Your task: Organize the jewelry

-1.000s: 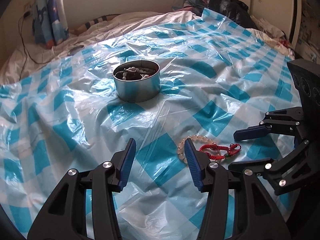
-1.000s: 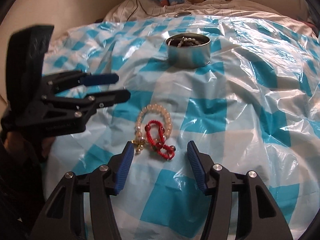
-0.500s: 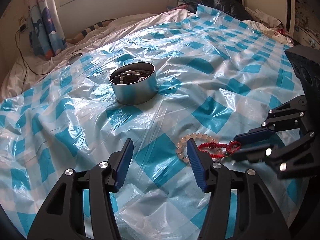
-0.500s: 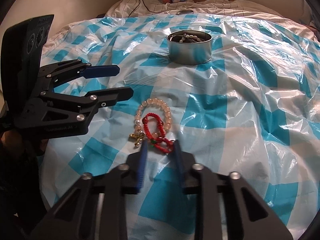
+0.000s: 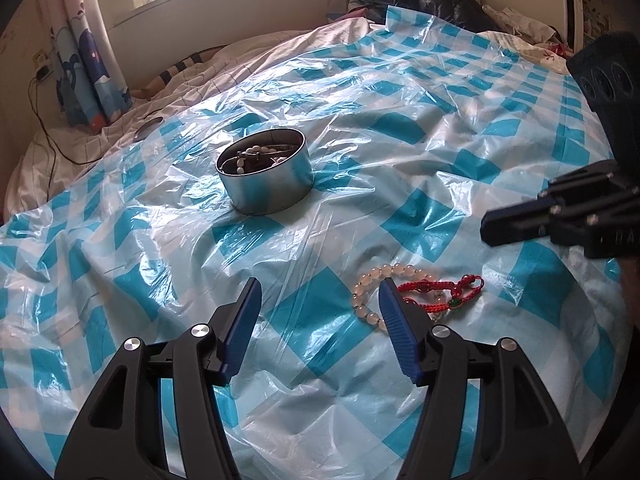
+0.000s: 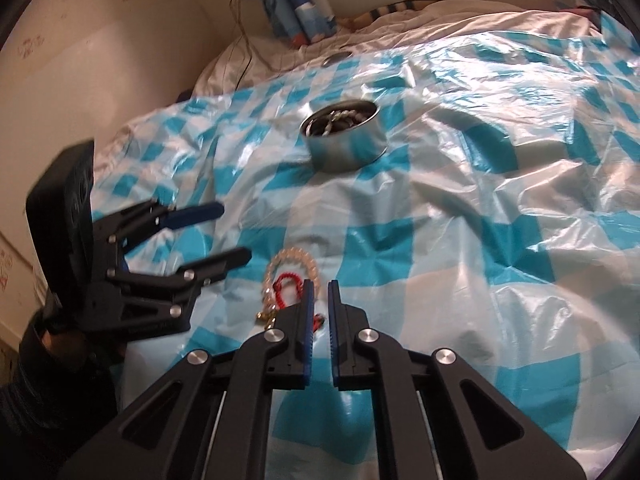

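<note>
With nothing visibly caught between the right gripper (image 6: 319,292)'s nearly closed fingers, re-grip the red cord bracelet (image 5: 444,290), lying across the bead bracelet (image 5: 374,286) at the tin (image 5: 266,178)'s 5 o'clock, while the left gripper (image 5: 318,320)'s fingers widen, empty.

No text or label reads clearly anywhere (all too blurred).

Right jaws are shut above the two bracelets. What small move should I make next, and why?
Probably reopen the right gripper and lower it over the red woven cord bracelet. Its jaws look shut on nothing: in the left wrist view the cord bracelet lies flat on the blue-checked plastic sheet, overlapping the pale bead bracelet, with the gripper's tip apart from it.
</note>
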Tool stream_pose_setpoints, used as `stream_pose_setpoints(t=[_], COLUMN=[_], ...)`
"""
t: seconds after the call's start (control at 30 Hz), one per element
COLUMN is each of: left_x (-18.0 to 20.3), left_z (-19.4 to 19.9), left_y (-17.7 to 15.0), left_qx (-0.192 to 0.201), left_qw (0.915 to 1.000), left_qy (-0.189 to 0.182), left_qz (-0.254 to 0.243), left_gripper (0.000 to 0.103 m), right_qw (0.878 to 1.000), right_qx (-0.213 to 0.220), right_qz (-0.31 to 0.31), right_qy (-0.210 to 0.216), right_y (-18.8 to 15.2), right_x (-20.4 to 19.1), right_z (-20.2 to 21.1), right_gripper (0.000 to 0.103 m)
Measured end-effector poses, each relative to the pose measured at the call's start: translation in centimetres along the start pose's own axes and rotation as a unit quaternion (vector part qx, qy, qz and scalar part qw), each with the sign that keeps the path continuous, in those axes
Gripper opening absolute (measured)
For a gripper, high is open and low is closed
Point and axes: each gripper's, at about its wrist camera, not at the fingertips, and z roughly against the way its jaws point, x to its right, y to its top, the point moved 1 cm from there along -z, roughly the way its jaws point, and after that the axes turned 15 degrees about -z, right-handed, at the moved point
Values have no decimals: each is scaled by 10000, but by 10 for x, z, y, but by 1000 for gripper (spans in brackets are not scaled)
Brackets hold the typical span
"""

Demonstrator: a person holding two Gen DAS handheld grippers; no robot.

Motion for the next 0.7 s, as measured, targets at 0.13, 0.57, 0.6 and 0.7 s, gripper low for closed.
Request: stream_pose_setpoints(t=[0.13, 0.57, 0.6, 0.7], left_x=[-4, -34, -34, -33], left_z=[-4, -15, -15, -16], left_y=[-2, -17, -18, -17], left_qx=[-20, -137, -146, -154], left_qw=[9997, 9919, 9919, 9917], left_qy=[-191, -517, -512, -525], left_qz=[164, 1157, 1152, 1166], left_gripper=[60, 65, 66, 66], right_qw=[9998, 9924, 9923, 9942], right_qx=[-101, -458, -420, -309], right_qz=[-153, 1035, 1031, 813], right_qy=[20, -484, -538, -638], right_y=[1, -26, -25, -18], right_x=[5, -28, -26, -16], right_z=[-5, -35, -35, -33], right_gripper=[8, 55, 48, 9])
